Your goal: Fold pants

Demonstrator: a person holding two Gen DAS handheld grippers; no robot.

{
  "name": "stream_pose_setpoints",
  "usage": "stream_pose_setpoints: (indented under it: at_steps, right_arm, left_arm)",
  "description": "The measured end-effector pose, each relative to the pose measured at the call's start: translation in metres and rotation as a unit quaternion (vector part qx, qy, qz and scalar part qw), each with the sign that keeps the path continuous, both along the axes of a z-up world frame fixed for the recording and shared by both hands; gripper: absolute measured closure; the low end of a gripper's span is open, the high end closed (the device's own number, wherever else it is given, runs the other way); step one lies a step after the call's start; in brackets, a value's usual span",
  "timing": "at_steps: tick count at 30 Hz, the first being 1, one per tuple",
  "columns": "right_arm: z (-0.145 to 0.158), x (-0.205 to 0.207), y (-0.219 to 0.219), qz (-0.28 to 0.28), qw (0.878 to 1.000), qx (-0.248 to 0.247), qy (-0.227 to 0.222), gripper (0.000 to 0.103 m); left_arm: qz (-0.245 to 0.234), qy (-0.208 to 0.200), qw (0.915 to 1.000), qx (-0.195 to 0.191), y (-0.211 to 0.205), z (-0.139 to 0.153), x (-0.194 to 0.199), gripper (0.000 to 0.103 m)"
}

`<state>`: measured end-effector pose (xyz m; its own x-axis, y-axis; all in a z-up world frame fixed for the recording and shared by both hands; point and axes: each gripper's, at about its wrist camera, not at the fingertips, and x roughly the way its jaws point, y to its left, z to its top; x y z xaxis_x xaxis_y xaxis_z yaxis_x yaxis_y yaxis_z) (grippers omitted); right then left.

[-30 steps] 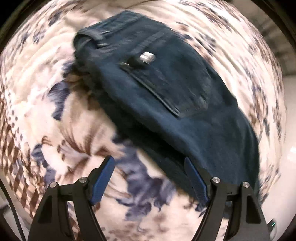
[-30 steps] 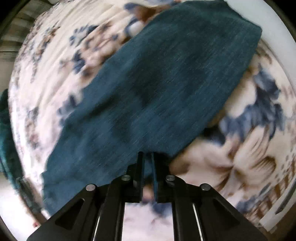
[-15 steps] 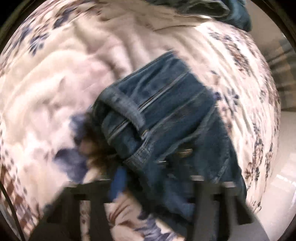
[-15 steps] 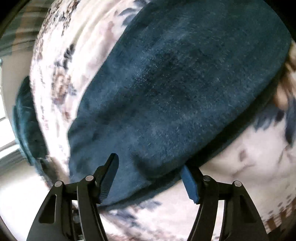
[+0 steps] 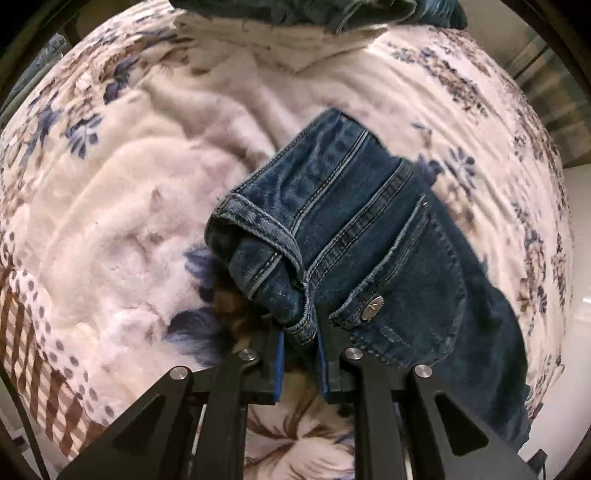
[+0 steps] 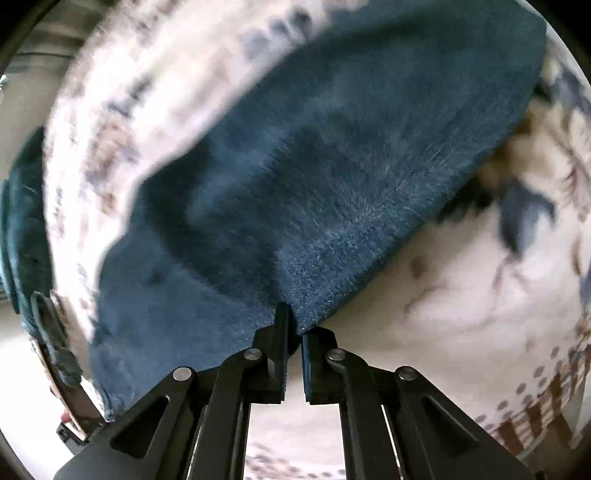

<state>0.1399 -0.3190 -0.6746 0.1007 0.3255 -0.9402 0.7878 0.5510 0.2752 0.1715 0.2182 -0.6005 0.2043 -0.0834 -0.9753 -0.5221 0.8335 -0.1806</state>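
Dark blue denim pants (image 5: 373, 236) lie on a floral blanket. In the left wrist view their waistband, back pocket and a metal button (image 5: 372, 307) face me. My left gripper (image 5: 300, 332) is shut on the waistband's near corner. In the right wrist view the pants (image 6: 314, 177) show as a broad blue leg panel, slightly blurred. My right gripper (image 6: 293, 325) is shut on its near edge. The rest of the pants is out of frame.
The cream blanket (image 5: 122, 206) with blue and brown flowers covers the surface, with a checked border (image 5: 33, 350) at its near left. More dark denim clothing (image 5: 314, 13) lies at the far edge, and a dark garment (image 6: 22, 221) at the left edge in the right wrist view.
Both grippers were open half a second ago and have closed on the pants. The left moved from the leg area to the waistband; the right let go, reopened, then gripped the leg edge.
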Motion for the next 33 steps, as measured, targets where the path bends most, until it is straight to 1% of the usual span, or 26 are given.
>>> stream_pose_setpoints:
  at_steps: [2,3,5,6,7,8,9,10,11,12,13,15,16,17,19,20,22,23,24,26,27,28,29,30,32,33]
  right_arm:
    - [-0.002,0.004,-0.005,-0.005,1.0,0.018,0.003,0.092]
    - [0.001,0.005,-0.006,-0.005,1.0,0.024,0.002,0.089]
    - [0.013,0.001,-0.007,0.003,1.0,0.029,-0.004,0.07]
    - [0.022,-0.001,-0.008,0.008,1.0,0.023,-0.008,0.048]
    - [0.029,-0.002,-0.007,0.014,1.0,0.016,-0.013,0.038]
    - [0.041,0.001,-0.003,0.027,0.999,0.004,-0.019,0.038]
    - [0.051,0.005,0.003,0.048,0.999,-0.01,-0.021,0.038]
    - [0.059,0.009,0.01,0.066,0.997,-0.02,-0.023,0.038]
    - [0.067,0.019,0.02,0.091,0.995,-0.037,-0.026,0.038]
    - [0.071,0.03,0.03,0.106,0.993,-0.047,-0.031,0.038]
    - [0.075,0.037,0.038,0.125,0.99,-0.057,-0.042,0.038]
    - [0.078,0.06,0.064,0.177,0.979,-0.086,-0.061,0.038]
    - [0.079,0.065,0.072,0.196,0.973,-0.095,-0.069,0.037]
    - [0.077,0.082,0.088,0.22,0.966,-0.102,-0.086,0.037]
    - [0.069,0.106,0.106,0.243,0.961,-0.092,-0.093,0.037]
    - [0.063,0.123,0.115,0.251,0.96,-0.071,-0.097,0.037]
    - [0.055,0.145,0.13,0.262,0.959,-0.054,-0.098,0.037]
    - [0.053,0.159,0.136,0.272,0.956,-0.05,-0.098,0.037]
    - [0.052,0.167,0.14,0.281,0.954,-0.05,-0.098,0.037]
    - [0.05,0.184,0.148,0.303,0.947,-0.047,-0.093,0.037]
    - [0.05,0.192,0.15,0.309,0.946,-0.047,-0.09,0.037]
    - [0.052,0.199,0.153,0.321,0.942,-0.042,-0.095,0.037]
    - [0.051,0.203,0.155,0.334,0.937,-0.04,-0.095,0.037]
    - [0.052,0.209,0.162,0.36,0.927,-0.047,-0.092,0.037]
    - [0.052,0.218,0.173,0.404,0.908,-0.057,-0.091,0.037]
    - [0.05,0.223,0.181,0.431,0.896,-0.061,-0.088,0.037]
  left_arm:
    - [0.013,-0.003,0.9996,-0.026,0.008,0.003,-0.003,0.085]
    - [0.016,0.001,0.9992,-0.036,0.012,0.008,-0.005,0.079]
    - [0.014,0.005,0.9984,-0.055,0.014,0.019,-0.013,0.078]
    - [0.007,0.0,0.998,-0.063,0.012,0.029,-0.017,0.076]
    - [-0.006,-0.004,0.9986,-0.053,0.008,0.041,-0.02,0.072]
    - [-0.025,-0.012,0.999,-0.035,0.003,0.053,-0.019,0.071]
    - [-0.045,-0.025,0.9985,-0.018,-0.002,0.062,-0.015,0.064]
    - [-0.067,-0.037,0.9971,0.001,-0.006,0.07,-0.008,0.052]
    - [-0.086,-0.047,0.9949,0.02,-0.01,0.076,0.003,0.048]
    - [-0.098,-0.058,0.9931,0.029,-0.01,0.078,0.015,0.04]
    - [-0.111,-0.063,0.9915,0.028,-0.007,0.076,0.03,0.038]
    - [-0.126,-0.051,0.9904,0.026,0.004,0.063,0.065,0.038]
    - [-0.134,-0.037,0.9901,0.024,0.009,0.053,0.082,0.038]
    - [-0.139,-0.02,0.9898,0.026,0.015,0.043,0.099,0.038]
    - [-0.155,0.004,0.9877,0.021,0.024,0.023,0.123,0.038]
    - [-0.166,0.019,0.9859,0.016,0.026,0.012,0.132,0.038]
    - [-0.186,0.041,0.9817,-0.003,0.024,-0.008,0.141,0.038]
    - [-0.187,0.048,0.981,-0.016,0.025,-0.017,0.144,0.037]
    - [-0.179,0.051,0.9821,-0.032,0.029,-0.024,0.145,0.038]
    - [-0.154,0.037,0.9847,-0.073,0.036,-0.029,0.143,0.063]
    - [-0.157,0.025,0.9848,-0.071,0.035,-0.025,0.141,0.085]
    - [-0.17,0.012,0.9847,-0.035,0.03,-0.016,0.138,0.088]
    - [-0.195,-0.006,0.9807,0.01,0.022,-0.005,0.134,0.088]
    - [-0.211,-0.017,0.9766,0.04,0.015,0.001,0.129,0.089]
    - [-0.232,-0.028,0.969,0.081,0.007,0.006,0.119,0.089]
    - [-0.241,-0.027,0.966,0.089,0.006,0.005,0.117,0.089]
